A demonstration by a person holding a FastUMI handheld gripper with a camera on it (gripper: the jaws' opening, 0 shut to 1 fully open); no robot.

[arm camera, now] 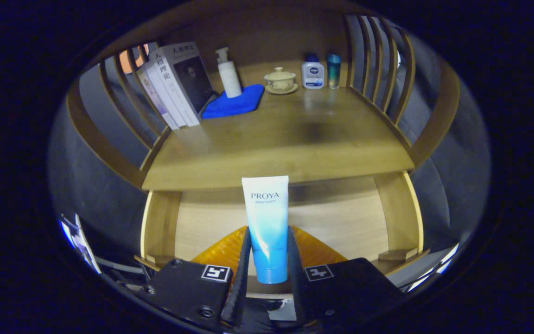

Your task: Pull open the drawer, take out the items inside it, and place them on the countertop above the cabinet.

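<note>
Held item: a white-to-blue plastic squeeze tube, standing upright with its crimped flat end up and its cap end down.
Gripper: the gripper is clenched on the tube, one finger pressed on each side of its lower blue part.
Place: the tube is above the open wooden drawer and below the front edge of the wooden countertop.
Also in drawer: an orange ribbed item lies behind the tube.
Handling: likely light, soft-walled and smooth; a hard squeeze would dent it or let it slip.
Best hold: low, near the stiffer cap end.
Countertop: books, a blue cloth and bottles at its back; front bare.
</note>
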